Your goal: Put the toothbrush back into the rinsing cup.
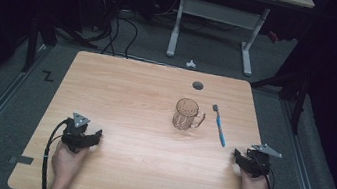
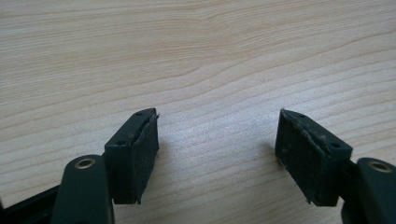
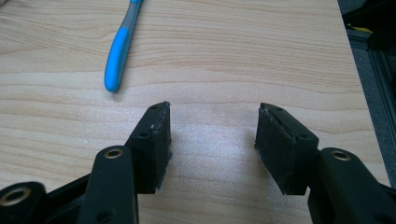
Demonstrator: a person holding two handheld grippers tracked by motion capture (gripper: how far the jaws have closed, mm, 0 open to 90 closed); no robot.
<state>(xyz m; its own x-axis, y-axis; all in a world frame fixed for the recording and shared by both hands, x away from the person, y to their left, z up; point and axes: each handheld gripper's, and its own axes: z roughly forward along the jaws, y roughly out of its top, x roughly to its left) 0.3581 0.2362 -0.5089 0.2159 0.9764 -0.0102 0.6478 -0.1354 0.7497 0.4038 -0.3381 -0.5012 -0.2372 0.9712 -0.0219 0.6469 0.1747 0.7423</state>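
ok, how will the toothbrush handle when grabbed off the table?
The toothbrush looks thin and lies flat on the table, so likely light but hard to get fingers under. Its smooth handle may slip or pivot. Probably stiff, slightly springy.

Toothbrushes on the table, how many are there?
1. The toothbrush lies flat on the table, just right of the glass mug and ahead of the right gripper. Its blue handle end shows in the right gripper view.

Each tool, left tool (image 1: 97,137) and right tool (image 1: 236,155), is wearing black jaws with brass rivets, a grey three-cornered plate and a trailing black cable.
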